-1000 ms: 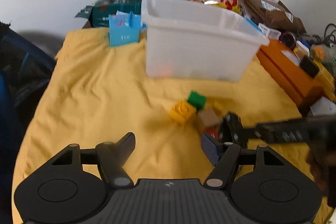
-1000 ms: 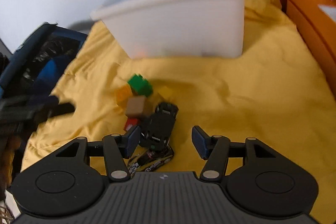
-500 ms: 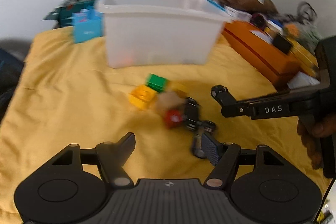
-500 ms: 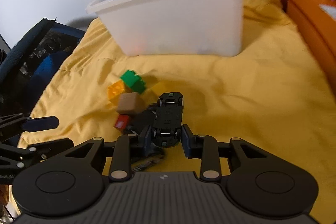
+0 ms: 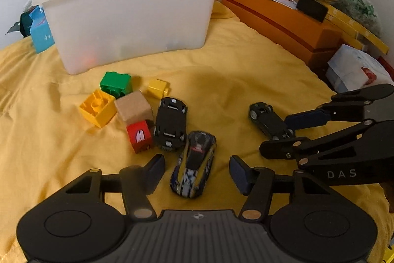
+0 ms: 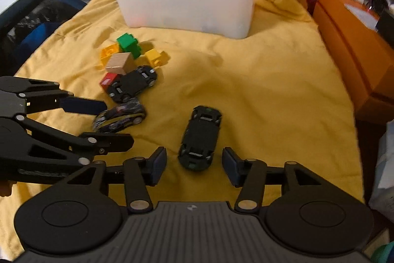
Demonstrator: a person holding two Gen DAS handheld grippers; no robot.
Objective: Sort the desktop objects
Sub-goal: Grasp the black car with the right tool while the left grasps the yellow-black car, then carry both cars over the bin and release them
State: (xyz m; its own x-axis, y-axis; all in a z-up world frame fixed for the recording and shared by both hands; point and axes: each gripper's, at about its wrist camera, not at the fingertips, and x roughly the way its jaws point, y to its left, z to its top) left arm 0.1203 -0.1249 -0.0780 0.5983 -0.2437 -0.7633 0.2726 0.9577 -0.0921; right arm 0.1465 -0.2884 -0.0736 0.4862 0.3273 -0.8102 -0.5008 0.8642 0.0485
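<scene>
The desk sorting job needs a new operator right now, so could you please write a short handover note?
Left tool: open, empty, fingers either side of the blue-and-yellow toy car, not gripping it.
Right tool: open, empty, straddling an upturned black car set apart on the yellow cloth.
A second upturned black car lies against the red block, beside the wooden cube, green brick and two yellow bricks.
The white bin stands behind them; its contents are unclear.
Left: every visible piece is unsorted.
</scene>
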